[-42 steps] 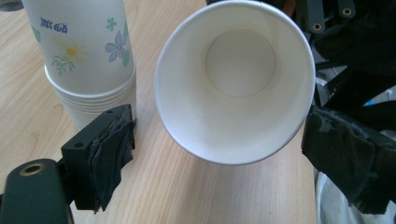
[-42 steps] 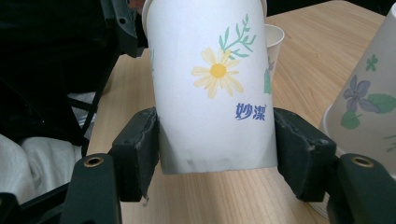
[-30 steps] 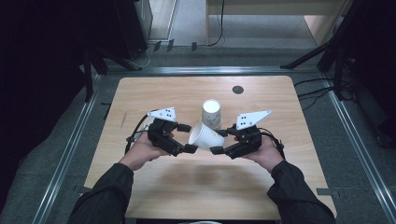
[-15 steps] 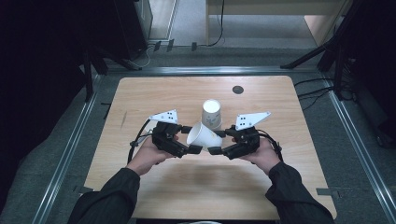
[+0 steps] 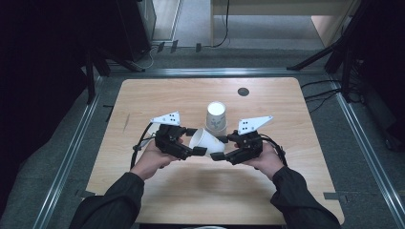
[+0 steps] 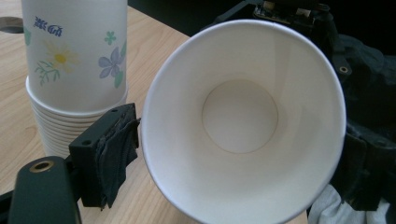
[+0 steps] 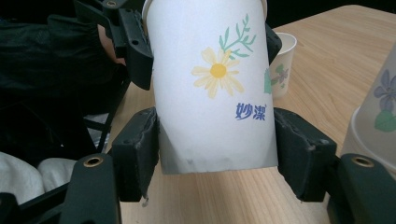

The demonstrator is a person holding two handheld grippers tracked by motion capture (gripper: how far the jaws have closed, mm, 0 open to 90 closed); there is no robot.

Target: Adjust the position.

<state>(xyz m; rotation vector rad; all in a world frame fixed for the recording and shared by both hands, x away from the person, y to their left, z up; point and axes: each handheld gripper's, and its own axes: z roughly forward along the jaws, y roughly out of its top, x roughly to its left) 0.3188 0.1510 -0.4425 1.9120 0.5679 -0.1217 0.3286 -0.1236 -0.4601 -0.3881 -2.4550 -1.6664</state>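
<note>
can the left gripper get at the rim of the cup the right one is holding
Probably yes. The right gripper clamps the paper cup near its base, mouth turned toward the left gripper. Its jaws, which have just been closing, already flank the rim with nothing between; the upside-down cup stack stands clear behind.

White paper cup: yellow daisy, green sprig, blue lettering; plain white inside. Upturned white paper cup stack: blue-violet and yellow flowers. Black gripper jaws. Light-brown wooden table.

My paper cup — white, daisy print, blue lettering — lies on its side off the table, just in front of the upside-down cup stack.
</note>
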